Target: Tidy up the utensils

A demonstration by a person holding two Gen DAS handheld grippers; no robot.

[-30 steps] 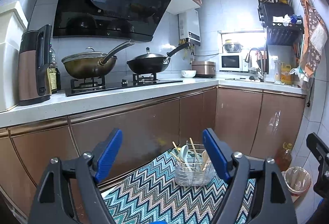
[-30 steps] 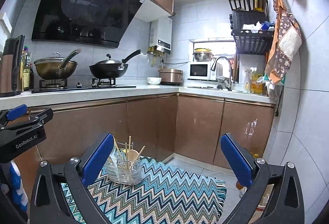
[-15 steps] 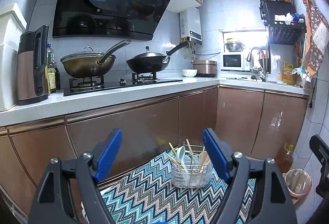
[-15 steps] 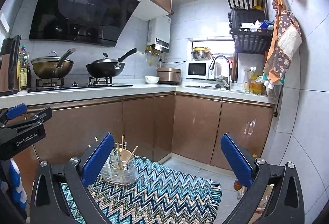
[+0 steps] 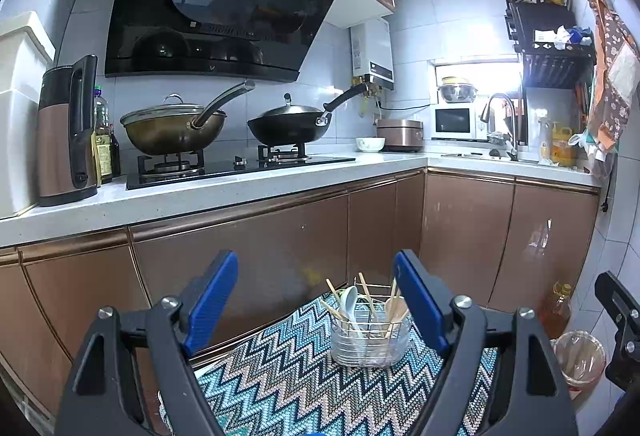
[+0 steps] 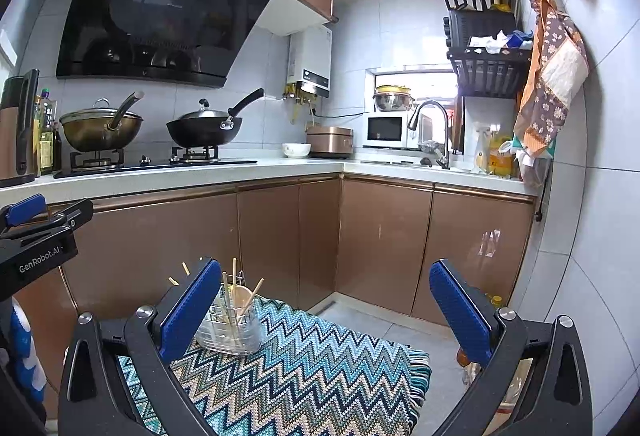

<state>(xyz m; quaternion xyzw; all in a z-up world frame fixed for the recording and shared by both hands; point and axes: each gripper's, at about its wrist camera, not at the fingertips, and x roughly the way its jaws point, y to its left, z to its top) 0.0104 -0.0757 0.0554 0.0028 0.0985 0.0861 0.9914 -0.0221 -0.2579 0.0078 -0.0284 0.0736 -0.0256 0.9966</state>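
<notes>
The utensil holder (image 5: 370,332) stood alone on the zigzag rug (image 6: 304,368), with bare rug open in front and to its right. Chopsticks (image 5: 366,292) and spoons (image 5: 349,302) stuck up past its rim, crowding the way in from above. The cabinet doors (image 5: 256,256) closed off the space behind it.

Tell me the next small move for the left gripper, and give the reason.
Probably ease the left gripper forward and slightly right toward the utensil holder on the zigzag mat. Both grippers are open and empty, and the holder, with its chopsticks and white spoon, sits ahead by the right finger, not yet between the fingers.
</notes>
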